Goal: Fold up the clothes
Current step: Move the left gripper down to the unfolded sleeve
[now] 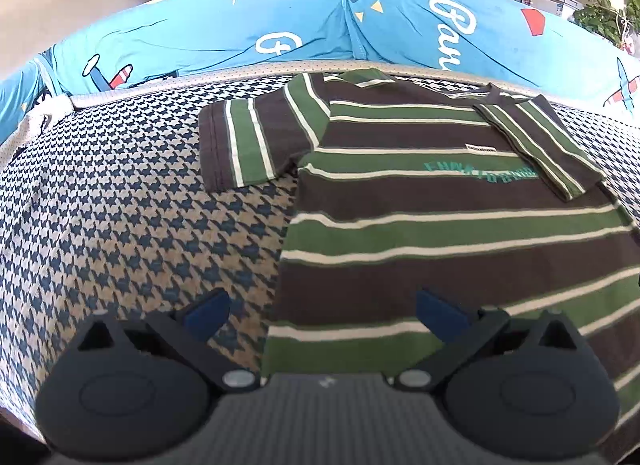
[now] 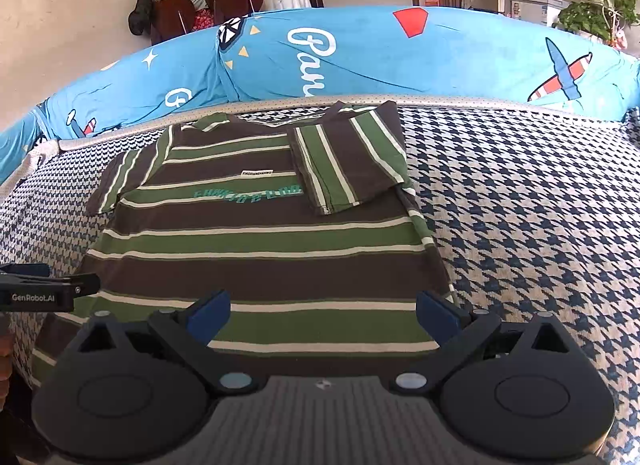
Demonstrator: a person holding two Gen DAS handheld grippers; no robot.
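The striped T-shirt (image 2: pixel 256 241) lies front-up on the houndstooth bed cover (image 2: pixel 520 225), its right sleeve (image 2: pixel 344 161) already turned in over the chest while the left sleeve (image 1: pixel 244 141) lies spread flat to the side. Both claws hover near the hem, released and gripping nothing: the left claw (image 1: pixel 322 311) over the shirt's left edge, the right claw (image 2: pixel 322 311) over the lower body. I'd judge we're mid sleeve-fold, so the matching move would be pinching that left sleeve and laying it inward.

both grippers' fingers wide apart (l (image 1: pixel 322 307), r (image 2: pixel 322 315)), empty.
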